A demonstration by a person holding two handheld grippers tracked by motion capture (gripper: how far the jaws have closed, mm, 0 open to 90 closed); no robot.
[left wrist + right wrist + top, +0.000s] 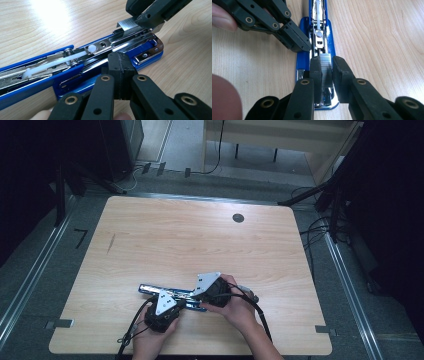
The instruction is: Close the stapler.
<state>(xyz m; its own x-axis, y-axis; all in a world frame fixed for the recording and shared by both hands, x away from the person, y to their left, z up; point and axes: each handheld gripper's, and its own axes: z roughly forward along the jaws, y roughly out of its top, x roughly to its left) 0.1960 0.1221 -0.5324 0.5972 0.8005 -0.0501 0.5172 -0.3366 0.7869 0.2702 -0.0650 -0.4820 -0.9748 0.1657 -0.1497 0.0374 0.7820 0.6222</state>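
Stapler (82, 72): blue, opened flat, lying near the table's (200, 235) front edge with its metal magazine channel and white pusher rod (53, 63) facing up. Staples (326, 68): one silver strip, standing over the channel at the stapler's front end; I have it pinched between my right gripper's (327, 67) pads, one pad on each side. In the left gripper view that strip (127, 24) shows just above the channel, tilted, under the right jaws. Left gripper (121, 75): jaws pressed together, tips resting against the blue base beside the channel; I see nothing between them. In the right gripper view the left gripper (294, 41) comes in from the upper left and touches the stapler's side. Hands: both at the table's near edge, close together over the stapler (170, 295). Table: pale wood grain, a round dark grommet (238, 218) far off.
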